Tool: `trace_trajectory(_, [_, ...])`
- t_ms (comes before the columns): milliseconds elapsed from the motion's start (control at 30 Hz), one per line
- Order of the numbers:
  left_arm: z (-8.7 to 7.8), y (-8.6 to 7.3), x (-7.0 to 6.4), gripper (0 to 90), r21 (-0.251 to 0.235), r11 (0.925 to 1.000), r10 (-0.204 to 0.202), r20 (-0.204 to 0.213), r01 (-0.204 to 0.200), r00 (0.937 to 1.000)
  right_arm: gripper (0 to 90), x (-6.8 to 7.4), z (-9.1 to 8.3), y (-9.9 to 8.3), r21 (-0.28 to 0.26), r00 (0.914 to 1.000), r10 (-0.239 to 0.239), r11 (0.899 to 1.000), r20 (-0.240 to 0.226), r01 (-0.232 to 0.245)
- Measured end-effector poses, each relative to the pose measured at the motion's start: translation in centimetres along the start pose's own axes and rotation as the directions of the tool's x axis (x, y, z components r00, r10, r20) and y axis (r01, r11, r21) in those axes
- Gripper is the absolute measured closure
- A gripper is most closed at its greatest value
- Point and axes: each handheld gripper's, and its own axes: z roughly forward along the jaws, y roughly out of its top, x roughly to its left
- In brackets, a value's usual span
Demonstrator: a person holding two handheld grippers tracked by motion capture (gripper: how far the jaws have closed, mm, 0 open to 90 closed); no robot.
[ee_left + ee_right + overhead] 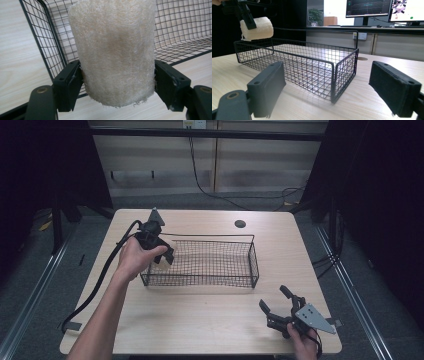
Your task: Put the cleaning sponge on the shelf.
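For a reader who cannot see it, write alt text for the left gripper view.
The left gripper clamps a pale, fibrous loofah roll between its two black jaws. Behind the roll stands a black wire basket on a light wooden table.

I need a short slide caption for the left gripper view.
Left claw gripping a pale loofah piece above the wire basket's corner.

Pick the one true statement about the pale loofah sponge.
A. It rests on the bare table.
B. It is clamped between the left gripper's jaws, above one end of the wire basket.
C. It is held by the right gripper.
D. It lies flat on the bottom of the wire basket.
B: the left gripper pinches the loofah sponge on both sides, and the right gripper view shows it held above the wire basket rim.
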Motion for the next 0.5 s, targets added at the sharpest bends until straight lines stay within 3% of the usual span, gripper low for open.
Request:
trace_trajectory(200, [0.7,-0.1,0.7,27.6,0.009,0.9998,-0.015,-0.04,0.015,0.9991,12.8,0.0,0.0,0.0,0.0,1.0,0.0,1.0,0.001,0.0])
trace_trajectory(300, [0.9,-0.1,0.4,27.6,0.002,0.9995,-0.031,-0.028,0.031,0.9991,12.8,0.0,0.0,0.0,0.0,1.0,0.0,1.0,0.001,0.0])
trace_trajectory(500, [1.6,0.0,0.3,27.6,0.011,0.9988,-0.048,-0.052,0.049,0.9975,12.8,0.0,0.0,0.0,0.0,1.0,-0.002,1.0,0.0,0.002])
